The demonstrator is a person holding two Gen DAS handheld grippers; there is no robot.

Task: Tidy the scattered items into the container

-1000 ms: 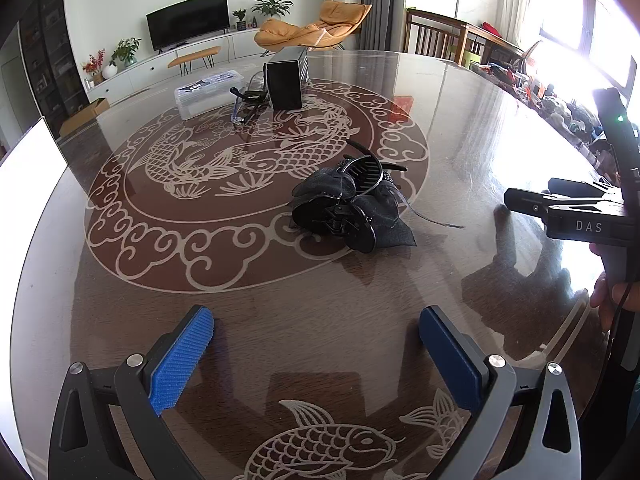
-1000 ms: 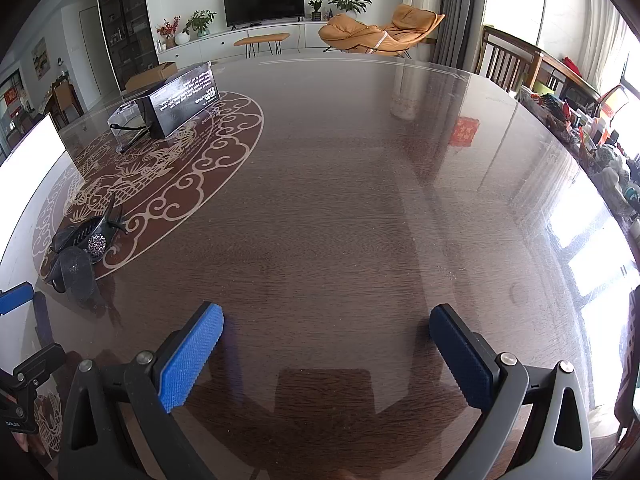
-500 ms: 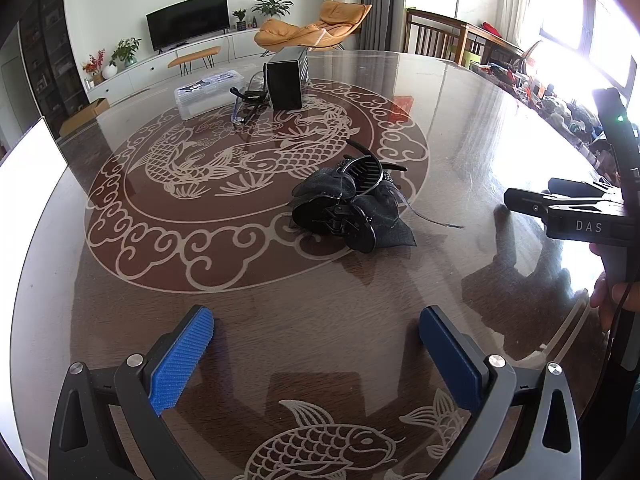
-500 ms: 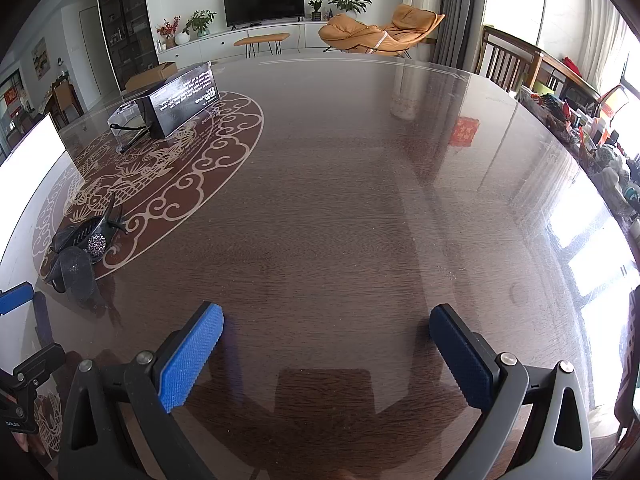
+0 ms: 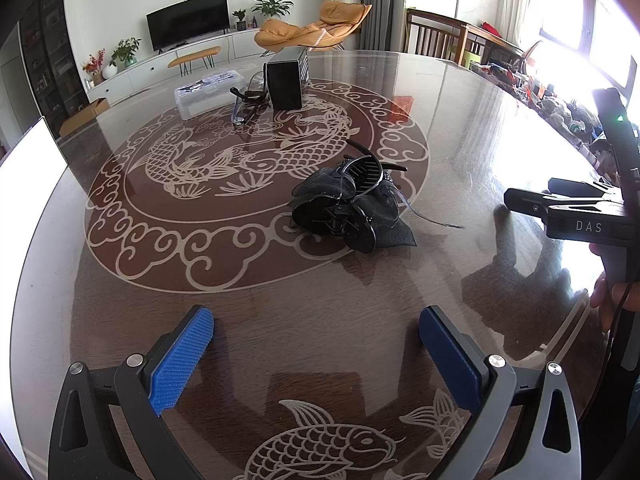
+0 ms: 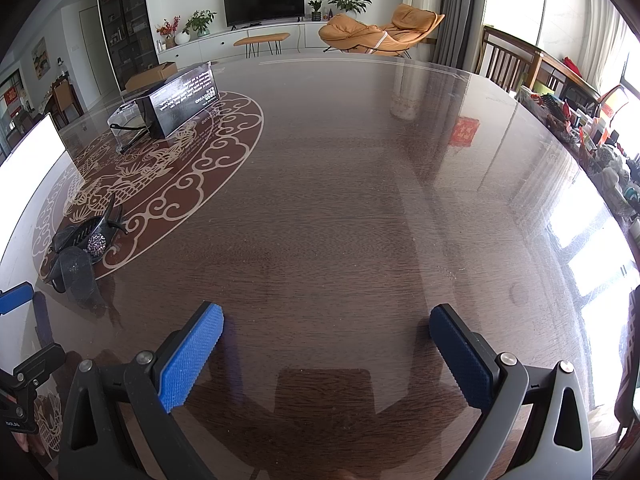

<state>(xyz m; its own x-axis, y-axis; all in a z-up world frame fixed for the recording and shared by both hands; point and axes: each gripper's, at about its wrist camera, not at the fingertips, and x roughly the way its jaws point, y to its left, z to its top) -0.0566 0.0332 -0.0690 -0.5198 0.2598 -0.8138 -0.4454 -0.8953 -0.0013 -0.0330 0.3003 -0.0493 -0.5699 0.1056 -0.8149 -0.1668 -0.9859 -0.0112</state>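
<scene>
A black hair claw clip with dark fabric bows [image 5: 348, 204] lies on the round wooden table, ahead of my left gripper [image 5: 316, 322], which is open and empty. The clip also shows at the far left of the right wrist view [image 6: 82, 248]. My right gripper [image 6: 326, 320] is open and empty over bare table. A clear plastic lidded container [image 5: 210, 92] stands at the far side, with glasses [image 5: 246, 106] and a black box [image 5: 286, 80] beside it. The black box [image 6: 180, 98] and glasses [image 6: 128, 136] show in the right wrist view too.
The right hand-held gripper body [image 5: 576, 216] sits at the right edge of the left wrist view. The left gripper's blue fingertip [image 6: 16, 298] shows at the left edge of the right wrist view. Chairs [image 6: 512, 60] stand beyond the table's far right rim.
</scene>
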